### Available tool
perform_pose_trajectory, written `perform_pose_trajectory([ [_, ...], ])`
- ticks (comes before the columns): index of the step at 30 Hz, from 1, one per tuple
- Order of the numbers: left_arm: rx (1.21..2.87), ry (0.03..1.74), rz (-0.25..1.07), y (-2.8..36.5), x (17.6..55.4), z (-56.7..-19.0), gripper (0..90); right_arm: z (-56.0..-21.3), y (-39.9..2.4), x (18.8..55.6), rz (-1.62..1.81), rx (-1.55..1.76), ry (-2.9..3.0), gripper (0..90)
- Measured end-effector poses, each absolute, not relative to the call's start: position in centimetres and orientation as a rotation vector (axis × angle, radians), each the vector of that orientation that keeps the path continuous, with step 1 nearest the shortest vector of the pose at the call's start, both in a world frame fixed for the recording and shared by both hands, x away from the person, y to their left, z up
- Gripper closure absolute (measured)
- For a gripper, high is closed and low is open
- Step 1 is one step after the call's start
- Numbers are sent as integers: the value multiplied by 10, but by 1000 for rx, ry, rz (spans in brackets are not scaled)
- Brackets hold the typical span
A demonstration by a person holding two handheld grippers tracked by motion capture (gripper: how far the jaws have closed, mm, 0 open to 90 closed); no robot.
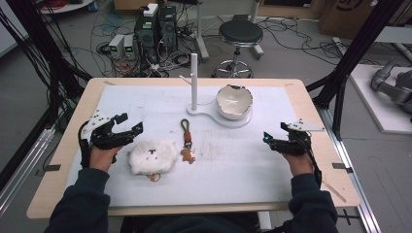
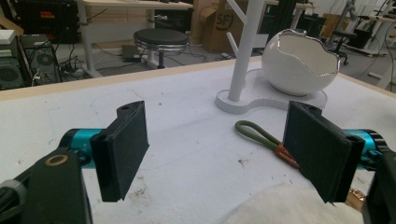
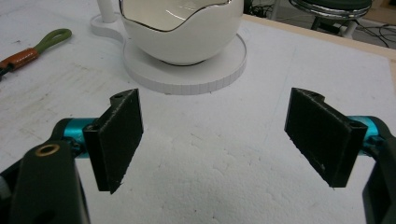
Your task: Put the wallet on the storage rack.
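A keychain [image 1: 186, 141] with a green loop, an orange band and a brown gingerbread figure lies mid-table; its loop [image 2: 254, 133] shows between my left jaws' line of sight. A white fluffy plush [image 1: 152, 156] lies left of it, its edge [image 2: 289, 207] under the left gripper view. A white eggshell-shaped bowl [image 1: 234, 101] sits on a white stand base [image 1: 214, 118] beside an upright white post [image 1: 194, 80]. My left gripper [image 1: 130, 127] hovers open just left of the plush. My right gripper [image 1: 272, 138] hovers open at the table's right, facing the bowl [image 3: 182, 32].
The white mat [image 1: 243, 165] covers the wooden table [image 1: 63, 160]. Beyond the far edge stand a black stool [image 1: 239, 36] and computer boxes [image 1: 155, 29] amid floor cables. Black frame posts [image 1: 359, 43] rise at both sides.
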State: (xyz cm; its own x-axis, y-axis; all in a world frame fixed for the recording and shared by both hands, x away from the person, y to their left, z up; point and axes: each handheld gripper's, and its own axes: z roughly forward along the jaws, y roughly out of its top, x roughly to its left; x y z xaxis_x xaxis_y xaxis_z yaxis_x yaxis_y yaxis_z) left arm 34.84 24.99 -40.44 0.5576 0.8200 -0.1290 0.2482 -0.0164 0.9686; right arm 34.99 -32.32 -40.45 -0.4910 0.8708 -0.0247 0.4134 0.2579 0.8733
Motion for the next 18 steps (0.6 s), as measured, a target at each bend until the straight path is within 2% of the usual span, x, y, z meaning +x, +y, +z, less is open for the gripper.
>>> perform_pose_trajectory([
  [18, 1584, 924, 541, 238, 350, -407, 225, -405, -328, 348, 1186, 1173, 2011, 198],
])
